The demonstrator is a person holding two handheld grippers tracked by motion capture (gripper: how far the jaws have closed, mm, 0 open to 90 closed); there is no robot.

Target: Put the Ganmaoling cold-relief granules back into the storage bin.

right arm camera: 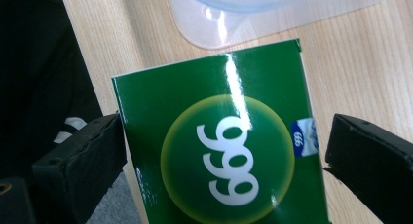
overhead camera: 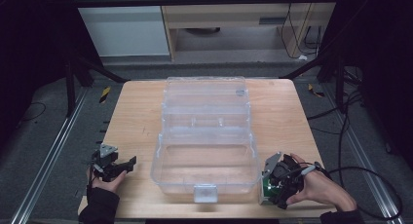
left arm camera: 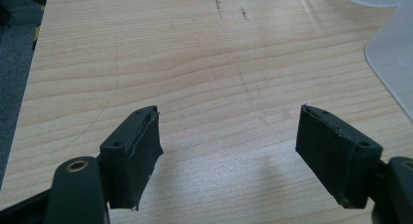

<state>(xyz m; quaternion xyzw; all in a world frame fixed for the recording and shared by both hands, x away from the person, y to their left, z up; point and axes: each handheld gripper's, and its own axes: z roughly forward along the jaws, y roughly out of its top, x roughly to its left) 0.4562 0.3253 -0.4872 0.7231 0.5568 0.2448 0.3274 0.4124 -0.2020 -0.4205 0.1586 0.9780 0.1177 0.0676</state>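
A light wooden table (overhead camera: 136, 117) carries everything, standing on a grey floor with metal rails along both sides. At its middle sits a large clear plastic storage box (overhead camera: 204, 158) with its lid (overhead camera: 205, 95) swung open and lying back on the far side of the table; a pale latch tab hangs at the middle of the box's near wall. The box's tub looks empty as far as the high view shows.

The right gripper (overhead camera: 273, 184) sits just beside the box's near right corner, close to the table's near edge, held in the person's right hand (overhead camera: 319, 185), with a black cable looping away to the right. In the right gripper view its jaws stand wide apart on either side of a small glossy green carton (right arm camera: 219, 146), printed with a yellow-ringed green circle and white numerals reading 999 seen upside down. The left jaw's pad is right at the carton's edge, while the right jaw stands just clear of it, so the carton is not clamped. The carton lies near the table's edge, just short of the box's rounded corner.

The left gripper (overhead camera: 127, 164) is at the table's near left, well apart from the box, held in the left hand (overhead camera: 104, 180). Its jaws are spread wide with only bare wood between them.
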